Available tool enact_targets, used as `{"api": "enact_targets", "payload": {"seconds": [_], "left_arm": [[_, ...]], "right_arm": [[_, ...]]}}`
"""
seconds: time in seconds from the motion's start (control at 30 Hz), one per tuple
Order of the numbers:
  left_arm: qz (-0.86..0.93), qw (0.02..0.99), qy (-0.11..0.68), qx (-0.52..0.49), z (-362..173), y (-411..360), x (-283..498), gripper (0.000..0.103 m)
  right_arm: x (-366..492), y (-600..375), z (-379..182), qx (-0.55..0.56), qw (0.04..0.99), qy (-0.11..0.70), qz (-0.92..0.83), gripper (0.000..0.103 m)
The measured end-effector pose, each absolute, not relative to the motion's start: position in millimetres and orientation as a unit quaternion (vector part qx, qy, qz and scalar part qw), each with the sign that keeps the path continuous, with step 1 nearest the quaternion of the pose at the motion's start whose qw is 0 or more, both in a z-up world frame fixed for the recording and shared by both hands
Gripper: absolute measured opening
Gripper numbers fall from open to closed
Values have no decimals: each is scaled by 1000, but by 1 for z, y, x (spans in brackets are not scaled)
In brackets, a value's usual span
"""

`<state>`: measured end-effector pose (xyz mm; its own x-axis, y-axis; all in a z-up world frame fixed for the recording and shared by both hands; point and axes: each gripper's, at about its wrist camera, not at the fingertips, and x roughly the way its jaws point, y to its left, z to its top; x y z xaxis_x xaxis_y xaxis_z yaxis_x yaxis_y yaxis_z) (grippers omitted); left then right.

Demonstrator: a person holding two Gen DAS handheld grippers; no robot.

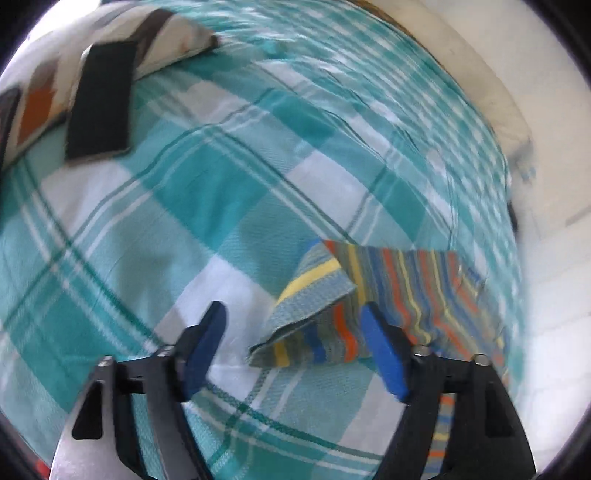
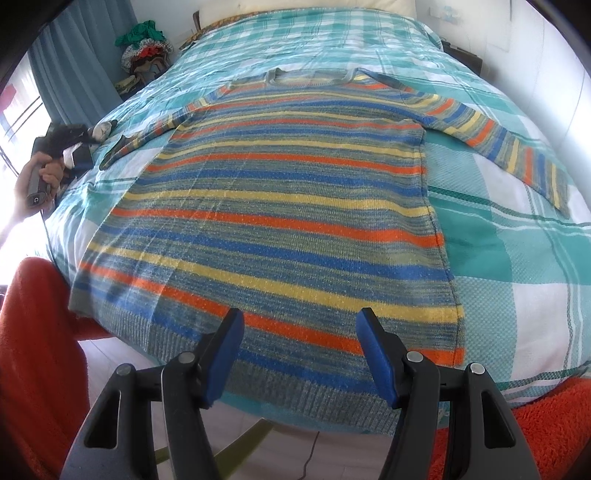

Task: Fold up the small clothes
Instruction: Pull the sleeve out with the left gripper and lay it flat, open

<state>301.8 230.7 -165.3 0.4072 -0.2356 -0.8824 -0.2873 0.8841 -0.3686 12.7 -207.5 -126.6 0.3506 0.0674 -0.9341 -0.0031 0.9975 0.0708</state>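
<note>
Just beyond the wide-open left gripper [image 1: 293, 345] — striped sweater's sleeve cuff [image 1: 314, 314], unheld.

Bed covered by a teal-and-white plaid bedspread [image 2: 498, 258], woven texture visible. At the bed's far left in the left wrist view, a patterned pillow [image 1: 162, 40] in cream, brown and orange, with a dark folded cloth [image 1: 99, 110] lying across it and onto the bedspread. Beside the bed in the right wrist view, blue curtains [image 2: 77, 70] by a bright window, and a heap of green and mixed-colour clothes [image 2: 146, 48] in the corner. Pale headboard [image 2: 314, 7] at the far end. Fuzzy orange-red fabric [image 2: 37, 362] at the near bottom corners. White wall [image 2: 535, 55] on the right.
</note>
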Motion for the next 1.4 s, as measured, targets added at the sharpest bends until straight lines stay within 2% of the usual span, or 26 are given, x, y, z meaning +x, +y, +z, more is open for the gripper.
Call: {"api": "enact_targets", "payload": {"seconds": [0.07,0.1,0.13,0.17,0.2,0.3,0.53,0.7,0.87,0.93,1.03,1.1,1.2,1.4], "left_arm": [[16,816,564,-128,-173,201,315,95],[27,816,571,-82,-179,192,319,82],[32,813,577,-66,-186,190,324,64],[30,803,589,-84,-193,194,328,12],[34,795,592,-128,-198,206,328,4],[78,799,560,-206,-198,245,316,2],[104,772,559,-282,-220,269,309,2],[82,743,543,-382,-232,291,302,7],[108,758,547,-339,-218,297,295,12],[126,758,544,-338,-215,305,290,22],[133,767,543,-314,-204,309,281,43],[133,781,540,-284,-195,302,273,64],[113,800,534,-249,-177,286,251,80],[10,816,535,-221,-146,212,206,83]], "right_arm": [[14,-205,-129,24,819,573,22,63],[14,-204,-129,21,818,575,22,63],[14,-203,-129,20,818,575,21,63],[13,-202,-128,18,818,574,21,63],[13,-202,-128,16,820,572,20,63],[12,-201,-128,12,820,571,18,63],[13,-204,-131,13,816,578,19,63],[11,-210,-131,24,817,576,11,63],[11,-216,-132,37,816,577,4,63],[12,-214,-132,36,816,577,5,63],[12,-209,-129,29,819,573,9,63],[11,-206,-127,24,822,569,12,63],[11,-204,-126,21,824,566,11,63],[10,-215,-116,38,833,551,-6,63]]}}
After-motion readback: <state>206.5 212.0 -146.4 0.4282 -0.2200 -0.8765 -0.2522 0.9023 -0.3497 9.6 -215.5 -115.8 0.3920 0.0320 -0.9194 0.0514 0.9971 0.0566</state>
